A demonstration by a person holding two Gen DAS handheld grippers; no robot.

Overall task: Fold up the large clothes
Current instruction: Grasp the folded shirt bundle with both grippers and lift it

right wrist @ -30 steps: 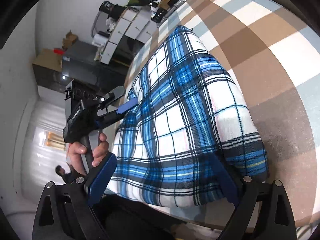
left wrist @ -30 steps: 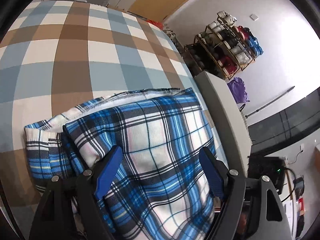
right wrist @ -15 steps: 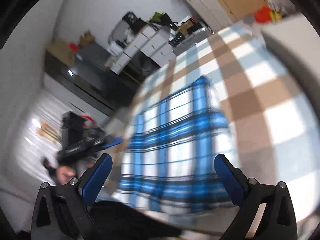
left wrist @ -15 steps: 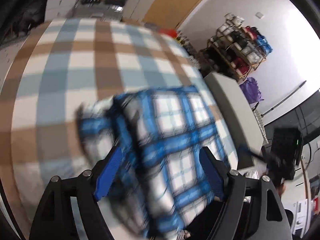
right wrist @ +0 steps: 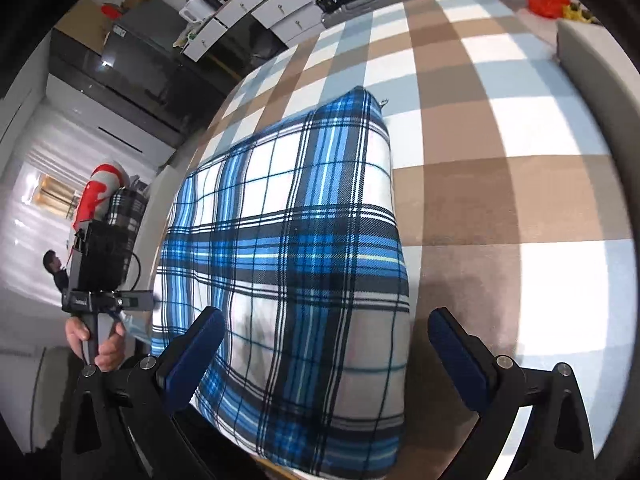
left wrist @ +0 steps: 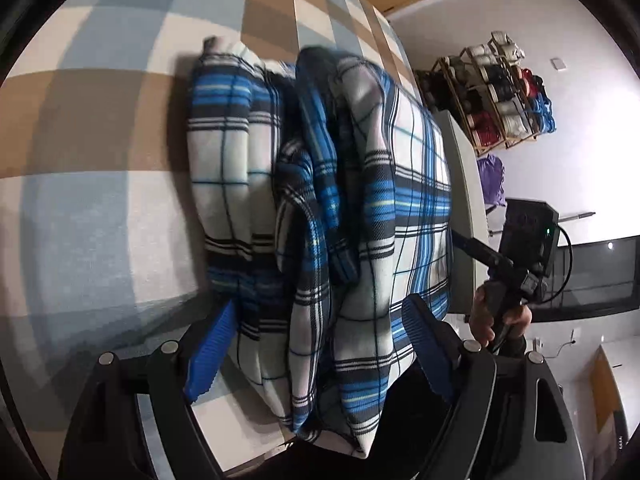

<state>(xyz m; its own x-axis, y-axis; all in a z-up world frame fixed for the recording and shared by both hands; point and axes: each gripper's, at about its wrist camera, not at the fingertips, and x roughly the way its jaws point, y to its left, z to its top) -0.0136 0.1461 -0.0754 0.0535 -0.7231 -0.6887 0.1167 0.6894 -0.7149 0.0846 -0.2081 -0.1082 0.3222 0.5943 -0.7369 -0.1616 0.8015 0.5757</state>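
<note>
Blue plaid garment (right wrist: 304, 240) folded, thick, layered

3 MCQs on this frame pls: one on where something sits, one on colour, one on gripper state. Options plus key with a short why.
1. Where does the folded plaid garment lie?
A. On the checked bed cover
B. On the shelf rack
C. On the floor

2. What colours are the garment's plaid?
A. Red and green
B. Blue, white and black
C. Yellow and grey

3. How does the right gripper stand?
A. Shut on the garment
B. Shut on nothing
C. Open, jaws spread above the garment

Key:
1 A: the brown, pale blue and white cover shows all round the garment.
2 B: blue and black stripes cross white squares.
3 C: both blue pads stand wide apart, pinching no cloth.
</note>
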